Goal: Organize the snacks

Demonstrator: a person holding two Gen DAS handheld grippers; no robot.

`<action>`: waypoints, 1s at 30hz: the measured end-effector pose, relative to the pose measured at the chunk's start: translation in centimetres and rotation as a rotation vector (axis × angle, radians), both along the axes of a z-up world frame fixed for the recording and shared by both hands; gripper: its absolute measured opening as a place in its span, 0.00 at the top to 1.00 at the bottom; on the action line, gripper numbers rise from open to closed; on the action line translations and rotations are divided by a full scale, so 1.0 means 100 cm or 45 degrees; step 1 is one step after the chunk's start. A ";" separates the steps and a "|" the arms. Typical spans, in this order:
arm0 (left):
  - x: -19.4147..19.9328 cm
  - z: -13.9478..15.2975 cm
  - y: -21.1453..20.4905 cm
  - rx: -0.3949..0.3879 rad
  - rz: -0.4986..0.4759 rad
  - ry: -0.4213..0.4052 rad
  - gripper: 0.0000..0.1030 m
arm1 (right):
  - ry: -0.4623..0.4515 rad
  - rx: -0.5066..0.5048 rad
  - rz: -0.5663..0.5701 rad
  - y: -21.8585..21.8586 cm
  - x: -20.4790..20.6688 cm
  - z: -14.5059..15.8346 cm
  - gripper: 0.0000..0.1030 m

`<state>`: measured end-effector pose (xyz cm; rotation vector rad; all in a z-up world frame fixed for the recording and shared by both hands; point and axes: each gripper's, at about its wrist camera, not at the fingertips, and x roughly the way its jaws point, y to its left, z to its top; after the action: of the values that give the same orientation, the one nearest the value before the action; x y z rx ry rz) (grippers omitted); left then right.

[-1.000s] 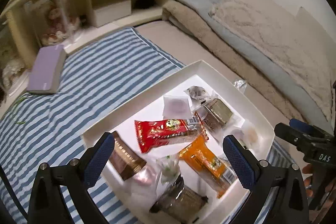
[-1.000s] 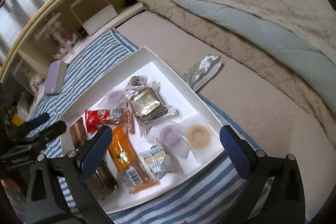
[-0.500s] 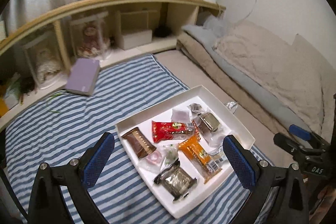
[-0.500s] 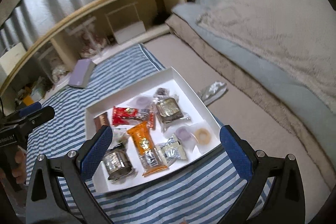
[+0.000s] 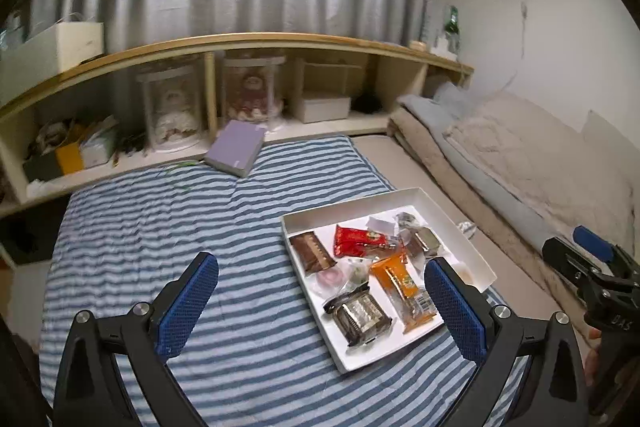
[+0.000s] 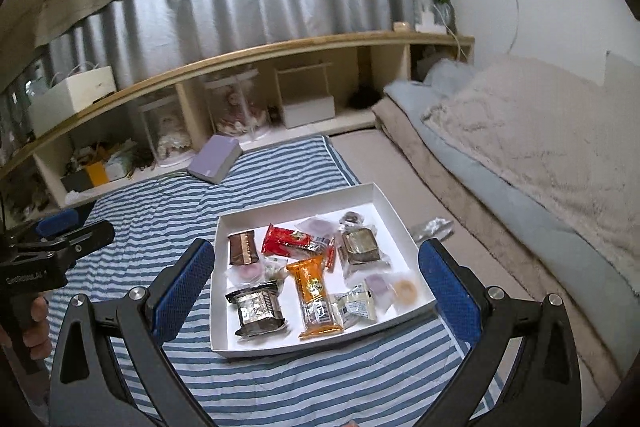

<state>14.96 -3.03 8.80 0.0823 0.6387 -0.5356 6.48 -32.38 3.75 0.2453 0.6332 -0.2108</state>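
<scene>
Roughly ten wrapped snacks lie loose in a shallow white tray (image 6: 390, 205) on a striped blanket (image 6: 168, 203) spread over the bed. None is stacked or sorted; the packets overlap at odd angles.

Contents, right wrist view: brown bar (image 6: 242, 247) in the far-left corner; red packet (image 6: 290, 239) beside it; gold foil square (image 6: 360, 246) toward the far right; orange packet (image 6: 314, 293) near the middle, running lengthwise toward the near rim; dark foil pack (image 6: 256, 309) in the near-left corner; small white-green sachet (image 6: 356, 305) right of the orange one; a clear sleeve with a ring-shaped biscuit (image 6: 406, 290) at the near-right. One silver wrapper (image 6: 432, 227) lies outside the tray on the bare mattress, just past the right wall.

Left gripper (image 5: 320, 307): fingers wide apart, nothing between them, held high above the blanket left of the tray. Right gripper (image 6: 318, 291): fingers likewise spread, empty, held well above the tray, which shows between them. Both are raised clear of every packet.

Judgement: the high, open posture suits a survey of the layout, not a grasp. The silver wrapper is the only item out of place, so it is a likely candidate for collection.

A purple box (image 5: 236, 149) sits at the blanket's far edge by the shelf (image 5: 256, 41); probably unrelated.
</scene>
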 end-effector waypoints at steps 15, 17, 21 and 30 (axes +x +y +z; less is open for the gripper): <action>-0.058 -0.056 0.025 -0.029 0.142 -0.029 0.00 | -0.077 -0.158 0.055 0.023 -0.026 -0.034 0.00; -0.059 -0.061 0.024 -0.013 0.147 -0.028 0.00 | -0.062 -0.176 0.056 0.025 -0.026 -0.040 0.00; -0.062 -0.071 0.020 0.017 0.156 -0.041 0.00 | -0.027 -0.215 0.060 0.028 -0.026 -0.049 0.00; -0.064 -0.086 0.016 0.037 0.166 -0.042 0.00 | -0.004 -0.206 0.043 0.026 -0.033 -0.060 0.00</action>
<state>8.53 -1.47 0.16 0.0760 0.6155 -0.3983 3.22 -29.76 -2.30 0.0793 0.6133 -0.2277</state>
